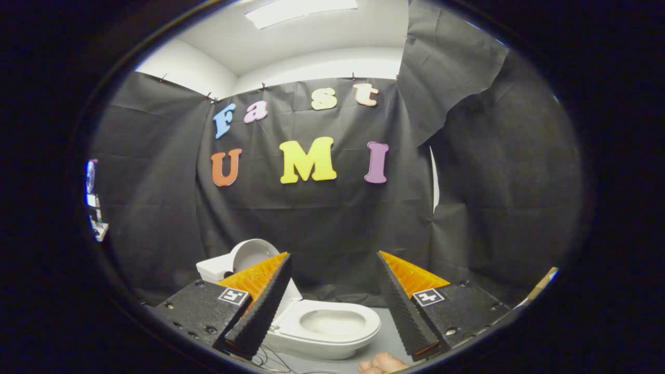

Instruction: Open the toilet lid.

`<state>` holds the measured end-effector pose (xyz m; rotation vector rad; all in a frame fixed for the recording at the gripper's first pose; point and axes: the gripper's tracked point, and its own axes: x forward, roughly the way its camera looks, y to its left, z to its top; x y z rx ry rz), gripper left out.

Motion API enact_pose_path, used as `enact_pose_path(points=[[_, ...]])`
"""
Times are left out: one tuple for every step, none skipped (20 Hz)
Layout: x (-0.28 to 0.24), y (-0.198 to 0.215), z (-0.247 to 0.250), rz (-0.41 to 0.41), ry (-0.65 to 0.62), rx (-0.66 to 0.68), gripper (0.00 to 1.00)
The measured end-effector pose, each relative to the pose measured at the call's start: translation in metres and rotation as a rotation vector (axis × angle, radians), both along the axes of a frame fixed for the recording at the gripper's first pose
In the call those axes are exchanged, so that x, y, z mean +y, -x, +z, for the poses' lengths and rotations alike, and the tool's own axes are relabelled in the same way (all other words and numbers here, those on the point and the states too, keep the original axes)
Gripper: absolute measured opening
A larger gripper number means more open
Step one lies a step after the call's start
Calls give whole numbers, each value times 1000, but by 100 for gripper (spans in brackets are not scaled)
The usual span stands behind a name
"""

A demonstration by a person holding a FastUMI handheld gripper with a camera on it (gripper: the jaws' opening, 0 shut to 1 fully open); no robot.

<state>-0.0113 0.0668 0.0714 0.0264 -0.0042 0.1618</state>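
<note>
Toilet (332,324): white, small, standing on the grey floor (387,337) in front of the black cloth wall (332,228). It lies between the two fingers and a little beyond them, nearer the left finger, which covers part of its near-left side. Long axis runs from the tank, back and to the left, to the rounded front of the bowl, which points right and slightly toward the camera.

Lid (252,254): raised, standing close to upright at the back of the bowl and leaning toward the tank (213,269). Its pale hollow underside faces the bowl. The lower part of it is hidden behind the left finger.

Seat (363,314): down, a white oval ring lying flat on the bowl.

Bowl (332,322): open at the top; interior white and smooth, nothing seen in it. Whether water stands in it cannot be told.

Gripper (332,298): fingers spread wide, well apart, holding nothing; neither finger is seen pressing on the toilet.

Hand (382,363): part of a person's hand, low, just ahead of the toilet's front, between the fingers.

Cables (275,361): thin dark wires on the floor beside the base of the toilet, near the left finger.
</note>
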Motion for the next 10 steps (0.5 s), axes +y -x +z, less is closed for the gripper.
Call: enact_pose_path(points=[[-4, 1, -2, 1, -4, -1, 99], [-8, 2, -2, 4, -14, -6, 99], [-12, 3, -4, 5, -19, -9, 99], [-15, 3, -5, 6, -30, -17, 99], [-17, 3, -5, 10, -37, -28, 99], [-20, 2, -6, 12, -38, -34, 99], [-21, 1, -9, 12, -30, -34, 99], [-24, 1, -10, 6, -21, -36, 99], [-26, 1, -9, 2, -14, -37, 99], [-27, 0, -9, 0, -14, -40, 99]])
